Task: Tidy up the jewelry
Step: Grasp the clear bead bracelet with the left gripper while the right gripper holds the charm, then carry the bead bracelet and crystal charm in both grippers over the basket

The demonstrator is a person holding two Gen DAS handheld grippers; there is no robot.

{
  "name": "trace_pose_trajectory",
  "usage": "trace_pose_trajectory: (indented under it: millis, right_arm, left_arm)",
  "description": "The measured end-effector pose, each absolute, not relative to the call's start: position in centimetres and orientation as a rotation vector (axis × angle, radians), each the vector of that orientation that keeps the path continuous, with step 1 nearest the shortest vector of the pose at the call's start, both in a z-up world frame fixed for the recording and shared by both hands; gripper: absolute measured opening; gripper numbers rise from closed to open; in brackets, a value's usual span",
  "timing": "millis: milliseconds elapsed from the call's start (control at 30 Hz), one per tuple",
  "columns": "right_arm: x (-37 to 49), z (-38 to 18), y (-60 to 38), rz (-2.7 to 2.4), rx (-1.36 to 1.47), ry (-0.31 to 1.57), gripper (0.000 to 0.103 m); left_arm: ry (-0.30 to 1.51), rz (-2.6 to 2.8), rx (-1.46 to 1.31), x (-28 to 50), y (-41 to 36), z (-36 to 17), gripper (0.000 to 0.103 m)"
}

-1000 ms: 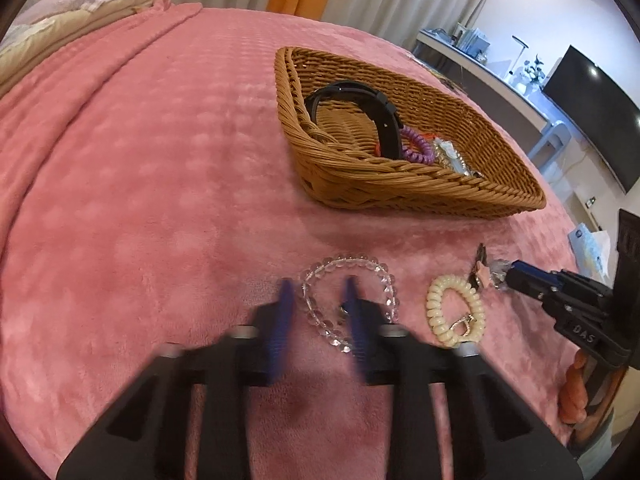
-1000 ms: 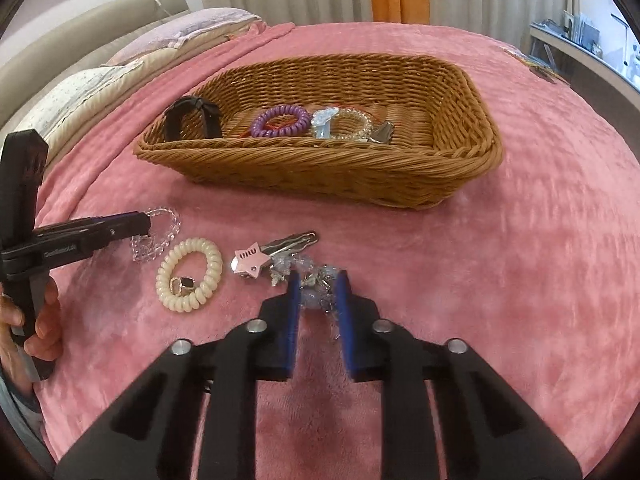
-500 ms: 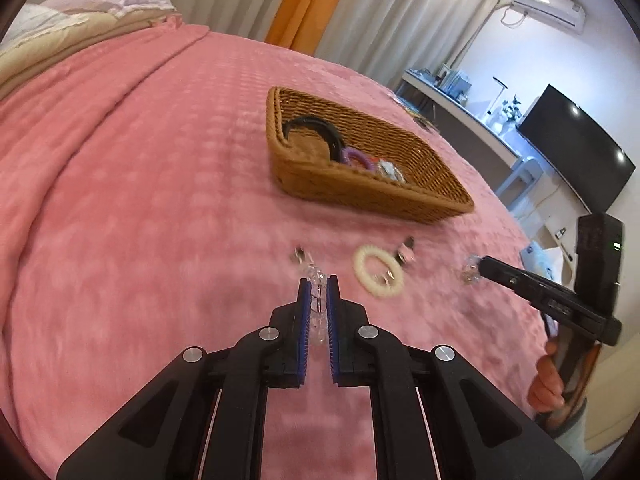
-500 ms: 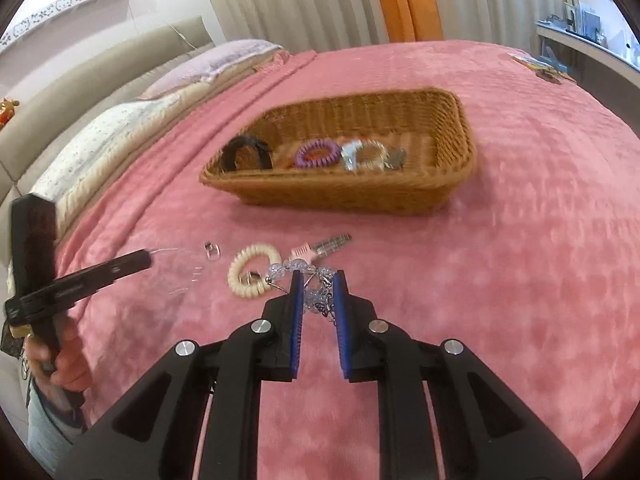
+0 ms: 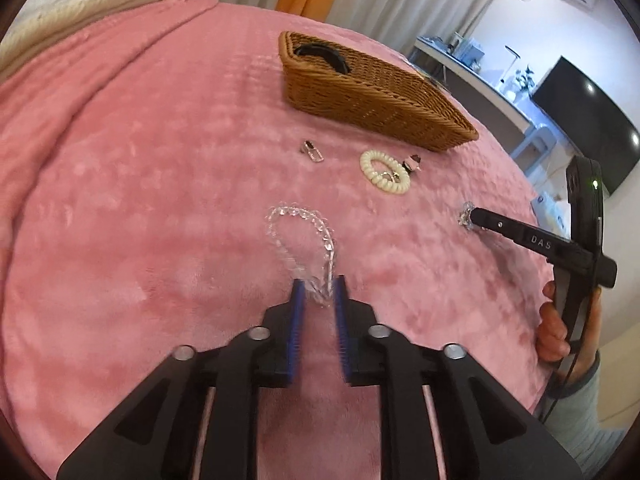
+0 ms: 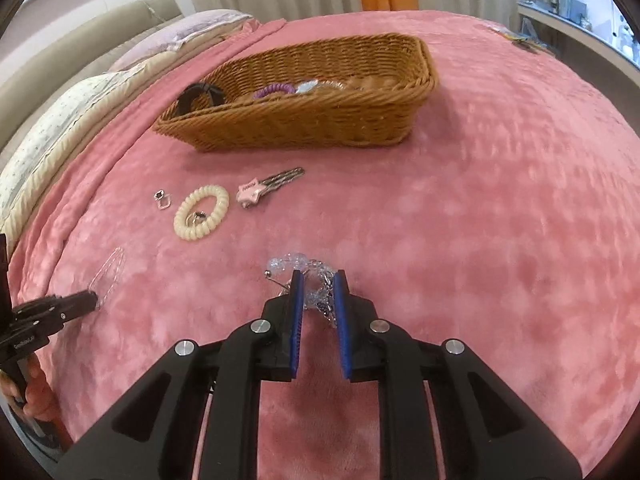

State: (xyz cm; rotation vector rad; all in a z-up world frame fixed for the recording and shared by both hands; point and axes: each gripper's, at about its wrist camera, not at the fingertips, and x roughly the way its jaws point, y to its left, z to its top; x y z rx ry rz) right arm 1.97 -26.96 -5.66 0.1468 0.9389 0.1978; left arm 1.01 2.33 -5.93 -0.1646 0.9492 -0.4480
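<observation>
My left gripper (image 5: 318,288) is shut on a clear bead bracelet (image 5: 300,236) that hangs out in front of its tips above the pink bedspread; it also shows in the right wrist view (image 6: 109,274). My right gripper (image 6: 319,286) is shut on a silvery blue bead chain (image 6: 308,280); it also shows in the left wrist view (image 5: 466,214). A wicker basket (image 6: 304,120) (image 5: 372,100) stands farther back, holding a black band (image 6: 200,94), a purple coil tie (image 6: 272,90) and other pieces.
On the bedspread in front of the basket lie a cream coil tie (image 6: 202,212) (image 5: 384,172), a pink star hair clip (image 6: 266,188) and a small silver earring (image 6: 162,199) (image 5: 313,151). Pillows (image 6: 80,108) lie at the left; a desk and television (image 5: 580,120) stand beyond the bed.
Both grippers have closed on their pieces, lifted them off the bedspread and pulled back from the basket. The earring now lies uncovered where the clear bracelet was.
</observation>
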Motion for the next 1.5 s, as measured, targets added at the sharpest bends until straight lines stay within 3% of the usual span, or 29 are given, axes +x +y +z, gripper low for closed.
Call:
trace_pose_trajectory:
  millis: [67,133,267,433,567,667,700,733,767,800,833,1167,1500]
  right_arm:
    - [1.8,-5.6,-27.2,0.209,0.163,0.931,0.034]
    - [1.4,-5.2,-27.7,0.211,0.182,0.909,0.049]
    - [0.9,-4.3,-28.9,0.199,0.196,0.863,0.049]
    - [1.3,-5.1,-28.4,0.221,0.194,0.905,0.049]
    - [1.4,-6.0,-26.2,0.180,0.077,0.932,0.049]
    - [1.5,-6.4,-25.3,0.166,0.027,0.936,0.049]
    - [1.4,-6.5,-25.2,0.166,0.023,0.933,0.049]
    - [1.4,-6.5,-25.3,0.172,0.023,0.932,0.043]
    - [1.4,-6.4,-25.2,0.180,0.024,0.927,0.025]
    - [1.4,-6.4,-25.2,0.191,0.024,0.928,0.016]
    - [1.5,-6.5,-25.1,0.208,0.029,0.931,0.009]
    - [0.5,-4.7,-24.9,0.238,0.022,0.836,0.009]
    - [-0.7,-0.1,-25.2,0.249,0.050,0.725,0.009]
  left_arm:
    - [0.932,-0.427,-0.138,0.8,2.0,-5.6,0.044]
    - [0.916,-0.389,-0.089,1.3,1.2,-5.4,0.048]
    - [0.928,-0.355,-0.034,2.2,0.7,-5.8,0.048]
    - [0.940,-0.327,0.036,2.8,-0.7,-6.7,0.060]
    - [0.926,-0.312,0.088,2.4,-1.5,-6.8,0.061]
    - [0.916,-0.313,0.091,2.3,-1.6,-6.8,0.057]
    - [0.912,-0.315,0.090,2.3,-1.5,-6.8,0.048]
    - [0.910,-0.321,0.087,2.3,-1.5,-6.8,0.034]
    - [0.906,-0.330,0.084,2.2,-1.5,-6.8,0.027]
    - [0.900,-0.345,0.080,2.1,-1.5,-6.7,0.014]
    - [0.895,-0.351,0.081,1.9,-1.5,-6.7,0.014]
    - [0.824,-0.421,0.029,1.1,-1.0,-5.7,0.014]
    - [0.688,-0.481,-0.026,0.6,-1.0,-1.3,0.014]
